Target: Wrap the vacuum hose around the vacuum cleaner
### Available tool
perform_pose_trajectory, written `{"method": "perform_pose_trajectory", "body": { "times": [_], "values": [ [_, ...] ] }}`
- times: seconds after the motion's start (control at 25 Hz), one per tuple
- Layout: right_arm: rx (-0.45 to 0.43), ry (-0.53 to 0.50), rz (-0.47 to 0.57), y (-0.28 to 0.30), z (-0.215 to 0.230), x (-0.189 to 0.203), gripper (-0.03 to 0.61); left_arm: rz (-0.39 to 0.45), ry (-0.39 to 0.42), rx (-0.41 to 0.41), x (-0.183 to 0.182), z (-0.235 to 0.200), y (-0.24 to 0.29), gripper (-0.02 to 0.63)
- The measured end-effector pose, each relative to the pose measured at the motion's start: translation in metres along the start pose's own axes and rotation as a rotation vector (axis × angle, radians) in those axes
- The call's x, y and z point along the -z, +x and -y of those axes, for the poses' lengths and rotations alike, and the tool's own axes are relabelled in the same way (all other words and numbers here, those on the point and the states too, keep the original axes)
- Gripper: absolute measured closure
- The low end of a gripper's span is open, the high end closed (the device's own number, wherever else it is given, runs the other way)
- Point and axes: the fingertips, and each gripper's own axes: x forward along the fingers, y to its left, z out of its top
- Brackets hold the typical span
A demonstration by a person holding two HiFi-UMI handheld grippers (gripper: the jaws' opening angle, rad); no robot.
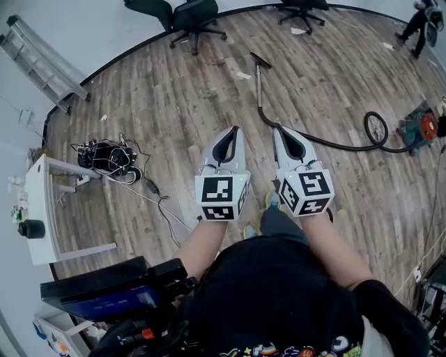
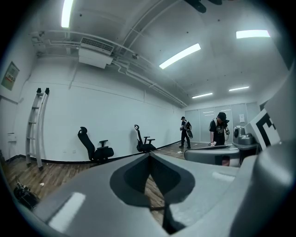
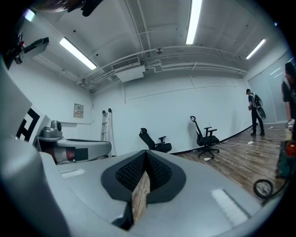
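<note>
The vacuum cleaner (image 1: 422,126), red and blue, stands on the wood floor at the far right. Its black hose (image 1: 327,145) runs left from a loop (image 1: 376,128) to the wand (image 1: 259,87), which ends in a floor nozzle (image 1: 260,60). My left gripper (image 1: 234,131) and right gripper (image 1: 277,130) are held side by side in the air in front of me. Both are shut, with nothing between the jaws. They are well short of the hose. The hose loop (image 3: 263,187) also shows in the right gripper view, low on the right.
Two office chairs (image 1: 195,17) (image 1: 301,10) stand by the far wall, and a ladder (image 1: 43,61) lies at the left. A cable tangle (image 1: 106,156) sits beside a white table (image 1: 40,209). A black cart (image 1: 111,293) is at my lower left. A person (image 1: 418,25) stands at the far right.
</note>
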Motion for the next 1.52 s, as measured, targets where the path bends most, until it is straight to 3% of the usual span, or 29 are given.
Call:
{"method": "perform_pose_trajectory", "body": {
  "times": [0.36, 0.88, 1.16, 1.52],
  "values": [
    [0.013, 0.039, -0.015, 0.095, 0.071, 0.005, 0.558, -0.048, 0.028, 0.018, 0.001, -0.027, 0.111, 0.613],
    [-0.070, 0.072, -0.068, 0.281, 0.172, -0.023, 0.558, -0.106, 0.019, -0.035, -0.024, -0.094, 0.308, 0.613],
    [-0.041, 0.095, -0.071, 0.316, 0.200, -0.022, 0.558, -0.123, 0.041, -0.018, -0.025, -0.110, 0.348, 0.613],
    [0.001, 0.066, -0.089, 0.366, 0.182, -0.026, 0.558, -0.125, 0.024, 0.040, -0.025, -0.165, 0.371, 0.613]
  ]
}}
